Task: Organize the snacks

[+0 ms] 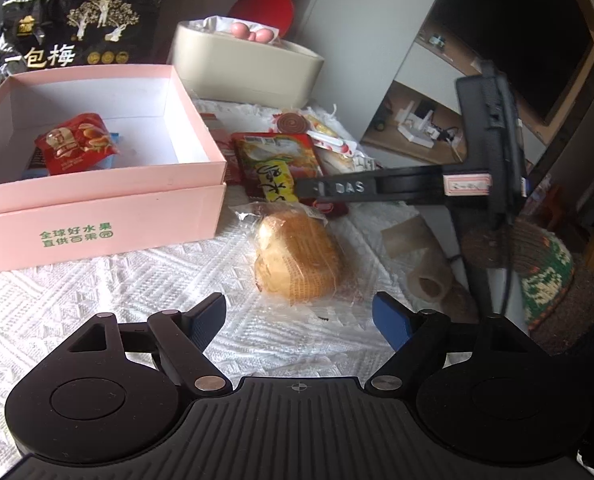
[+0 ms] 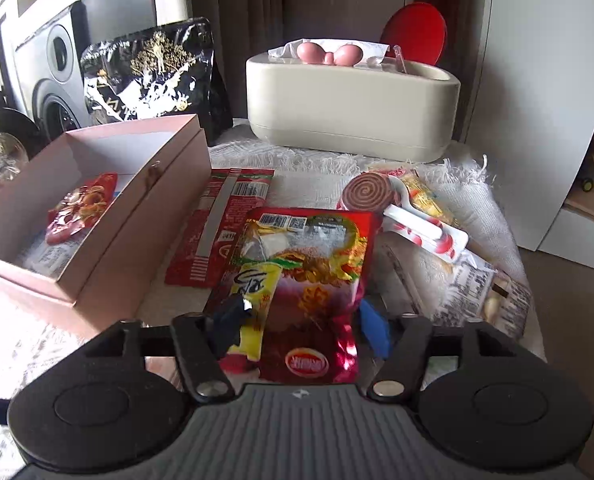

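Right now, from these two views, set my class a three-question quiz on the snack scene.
1. True or false: the pink box holds no snack.
2. Which tool grips the red pouch: A left, B right?
3. Fill in: before the open left tool lies a wrapped ____.
Key: 1 false, a red packet lies inside; 2 B, the right tool; 3 bun.

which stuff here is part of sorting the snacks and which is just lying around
Part of the job:
- pink box
- red packet in the box
- red and yellow snack bag, gripped by the right tongs
- wrapped bun
- flat red wrapper
- lollipop
- left tongs, open

Just lying about:
- beige tissue box
- white cloth
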